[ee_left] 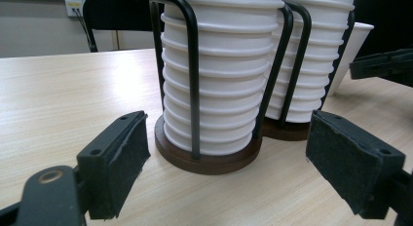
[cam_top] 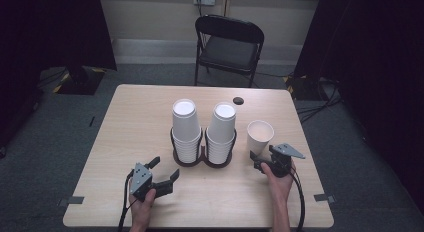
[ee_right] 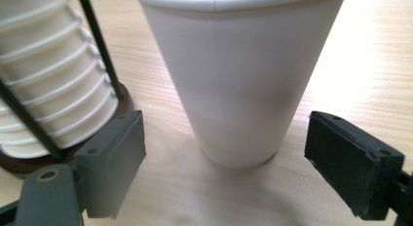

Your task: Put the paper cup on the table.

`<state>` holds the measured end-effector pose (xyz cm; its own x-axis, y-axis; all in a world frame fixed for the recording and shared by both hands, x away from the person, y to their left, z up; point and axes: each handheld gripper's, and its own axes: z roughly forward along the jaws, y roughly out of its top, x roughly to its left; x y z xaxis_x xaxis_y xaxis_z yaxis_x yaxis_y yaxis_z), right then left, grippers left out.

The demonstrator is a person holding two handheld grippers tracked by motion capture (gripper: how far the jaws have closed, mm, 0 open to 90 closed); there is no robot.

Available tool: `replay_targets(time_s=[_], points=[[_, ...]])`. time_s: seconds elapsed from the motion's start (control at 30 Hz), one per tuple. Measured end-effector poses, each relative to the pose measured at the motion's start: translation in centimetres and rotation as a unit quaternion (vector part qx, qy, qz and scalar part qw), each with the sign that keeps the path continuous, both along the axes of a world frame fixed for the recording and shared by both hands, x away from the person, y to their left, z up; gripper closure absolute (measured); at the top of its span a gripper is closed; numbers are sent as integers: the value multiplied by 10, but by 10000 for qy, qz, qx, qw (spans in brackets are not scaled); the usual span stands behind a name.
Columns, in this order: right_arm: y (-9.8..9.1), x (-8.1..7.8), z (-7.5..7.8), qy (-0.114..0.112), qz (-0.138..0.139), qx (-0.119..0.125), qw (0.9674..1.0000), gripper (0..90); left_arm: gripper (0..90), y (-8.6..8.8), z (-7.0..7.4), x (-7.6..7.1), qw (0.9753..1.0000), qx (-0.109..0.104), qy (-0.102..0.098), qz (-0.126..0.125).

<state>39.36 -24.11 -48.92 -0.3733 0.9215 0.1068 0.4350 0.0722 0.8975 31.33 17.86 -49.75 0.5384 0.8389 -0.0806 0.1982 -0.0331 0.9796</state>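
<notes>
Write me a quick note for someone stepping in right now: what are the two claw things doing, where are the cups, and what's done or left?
Left gripper: open, holding nothing, low over the table, facing the left stack in the holder.
Right gripper: open, jaws either side of the single cup near its base, not touching it.
Cups: two stacks, upside down, sit in the twin wire holder mid-table. The right stack is beside the single cup, which stands upright, apart from the holder.
Done: one cup stands out on its own.
Left: probably close on that cup; nothing is gripped yet.
</notes>
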Motion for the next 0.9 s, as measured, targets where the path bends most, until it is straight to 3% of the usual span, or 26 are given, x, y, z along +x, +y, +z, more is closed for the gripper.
replay_targets(time_s=[0.27,0.53,0.73,0.9], points=[[8,-22,5,-258,117,197,9994,179,154,-1,0,-1,10000,61,-15,34],[23,-44,10,-556,284,365,9974,186,158,-3,1,-1,9991,133,139,366],[35,-62,10,-758,379,538,9949,188,156,-2,1,-2,9991,94,227,343],[49,-74,5,-802,534,645,9933,179,154,0,1,-6,9993,51,131,341]])
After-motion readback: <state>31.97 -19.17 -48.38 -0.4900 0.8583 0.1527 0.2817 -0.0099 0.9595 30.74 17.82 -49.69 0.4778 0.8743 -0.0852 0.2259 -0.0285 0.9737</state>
